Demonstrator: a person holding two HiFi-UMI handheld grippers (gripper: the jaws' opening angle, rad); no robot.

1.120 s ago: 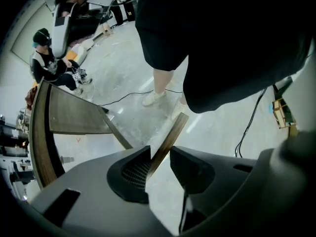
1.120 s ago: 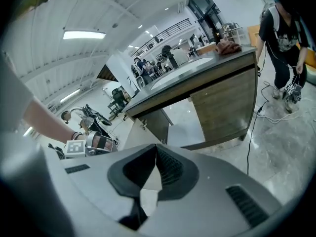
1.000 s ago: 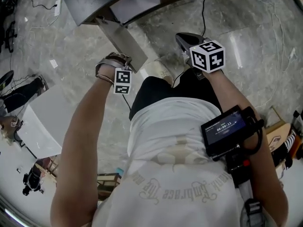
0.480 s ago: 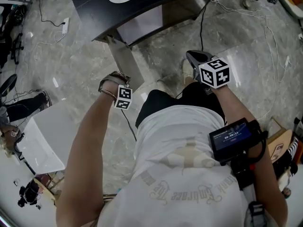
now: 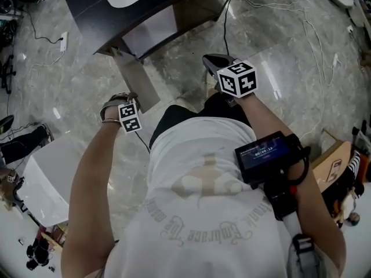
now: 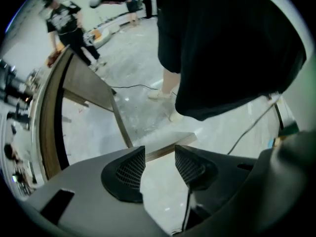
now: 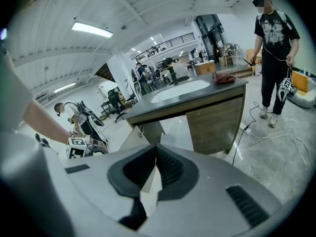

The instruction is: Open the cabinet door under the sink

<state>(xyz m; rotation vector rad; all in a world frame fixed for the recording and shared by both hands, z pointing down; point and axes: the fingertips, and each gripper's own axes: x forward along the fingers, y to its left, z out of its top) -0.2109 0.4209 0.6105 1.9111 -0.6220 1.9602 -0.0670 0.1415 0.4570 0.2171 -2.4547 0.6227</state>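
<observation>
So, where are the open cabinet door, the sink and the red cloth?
cabinet door (image 5: pixel 138 77), head view, middle of its open panel.
sink (image 7: pixel 180 89), right gripper view, middle of the white basin.
red cloth (image 7: pixel 224 77), right gripper view, its middle.

Floor (image 5: pixel 290 57): grey marble, pale veining, white glare patches. Countertop (image 7: pixel 143 112): dark charcoal. Sink basin (image 7: pixel 177 89): white. Cabinet front (image 7: pixel 215 122): brown wood grain. Open cabinet door (image 5: pixel 136 77): dull grey-beige. Cloth (image 7: pixel 224 77) at the countertop's right end: red. Right marker cube (image 5: pixel 237 79) and left marker cube (image 5: pixel 130 116): white with black square-block patterns. Shirt (image 5: pixel 203 213): white, faded tan lettering. Shorts (image 5: pixel 179 117): black. Screen (image 5: pixel 261 153): black casing, blue glow.
</observation>
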